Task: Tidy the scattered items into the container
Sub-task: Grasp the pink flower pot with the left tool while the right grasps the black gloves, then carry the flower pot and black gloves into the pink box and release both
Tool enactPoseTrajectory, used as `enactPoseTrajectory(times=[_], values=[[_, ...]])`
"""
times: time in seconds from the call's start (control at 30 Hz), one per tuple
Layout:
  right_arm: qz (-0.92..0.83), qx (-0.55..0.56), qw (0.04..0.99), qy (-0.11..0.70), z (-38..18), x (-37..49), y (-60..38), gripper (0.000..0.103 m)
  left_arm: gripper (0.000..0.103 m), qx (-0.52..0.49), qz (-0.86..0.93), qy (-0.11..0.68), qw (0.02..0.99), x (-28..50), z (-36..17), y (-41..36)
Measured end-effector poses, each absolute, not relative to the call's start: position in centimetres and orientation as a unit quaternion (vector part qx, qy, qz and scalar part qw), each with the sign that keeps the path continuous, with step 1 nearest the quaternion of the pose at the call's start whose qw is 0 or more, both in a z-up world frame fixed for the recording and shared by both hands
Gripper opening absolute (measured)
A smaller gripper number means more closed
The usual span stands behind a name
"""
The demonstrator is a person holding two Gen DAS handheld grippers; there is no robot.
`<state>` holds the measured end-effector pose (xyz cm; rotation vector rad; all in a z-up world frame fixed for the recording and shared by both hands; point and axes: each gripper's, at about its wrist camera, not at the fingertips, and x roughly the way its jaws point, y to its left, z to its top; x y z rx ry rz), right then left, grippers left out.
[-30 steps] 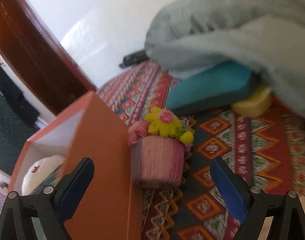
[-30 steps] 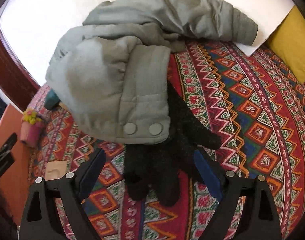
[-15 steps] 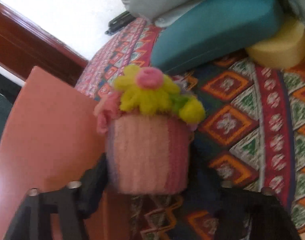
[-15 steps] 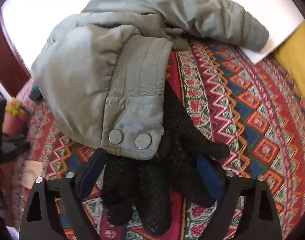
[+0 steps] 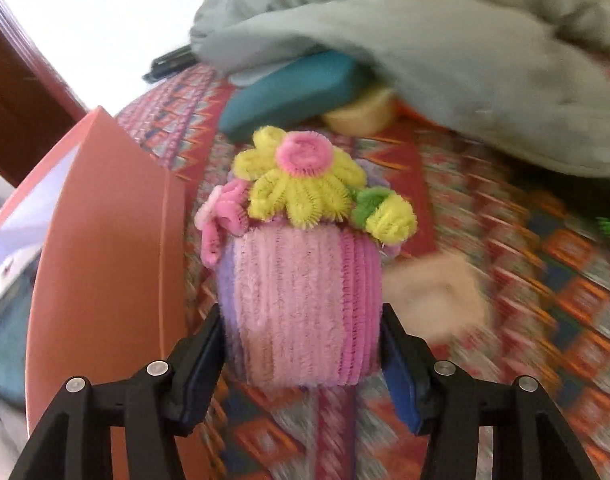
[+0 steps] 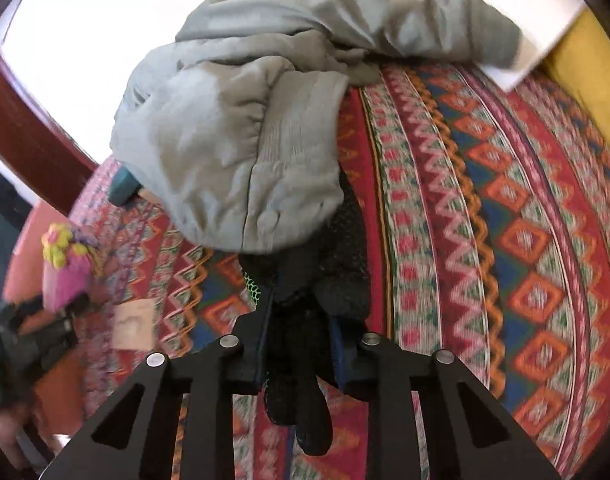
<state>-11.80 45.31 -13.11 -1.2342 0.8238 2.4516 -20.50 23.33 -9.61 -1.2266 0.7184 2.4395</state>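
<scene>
My left gripper (image 5: 301, 354) is shut on a pink pipe-cleaner flower pot (image 5: 301, 304) with yellow and pink flowers, held just right of the orange box (image 5: 105, 248). The pot also shows far left in the right wrist view (image 6: 65, 276). My right gripper (image 6: 299, 344) is shut on a black knit glove (image 6: 305, 320) whose fingers hang below the pads. The glove's far end lies under the grey jacket (image 6: 241, 144).
A patterned red blanket (image 6: 485, 240) covers the bed. A teal case (image 5: 293, 92) and a pale yellow round item (image 5: 361, 114) lie under the jacket's edge. A tan card (image 6: 133, 324) lies on the blanket. A yellow pillow (image 6: 589, 76) is at the far right.
My left gripper closed on the flower pot and lifted it beside the box. My right gripper moved onto the black glove and shut on it, pulling it from under the jacket.
</scene>
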Motion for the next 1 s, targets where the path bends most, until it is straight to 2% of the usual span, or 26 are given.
enactPoseTrajectory(times=[0.2,0.6,1.0], values=[[0.851,-0.405,0.126,0.31,-10.9,-7.3,44.0,0.025,0.061,-0.406,0.864,0.233,0.183,-14.7,-7.6,21.4],[0.887,-0.328,0.098,0.31,-6.1,-0.7,39.7,0.024,0.061,-0.353,0.896,0.19,0.193,-12.8,-4.2,18.3],[0.916,-0.248,0.04,0.314,-1.7,1.2,34.0,0.025,0.061,-0.304,0.923,0.148,0.186,-11.3,-0.2,13.7]])
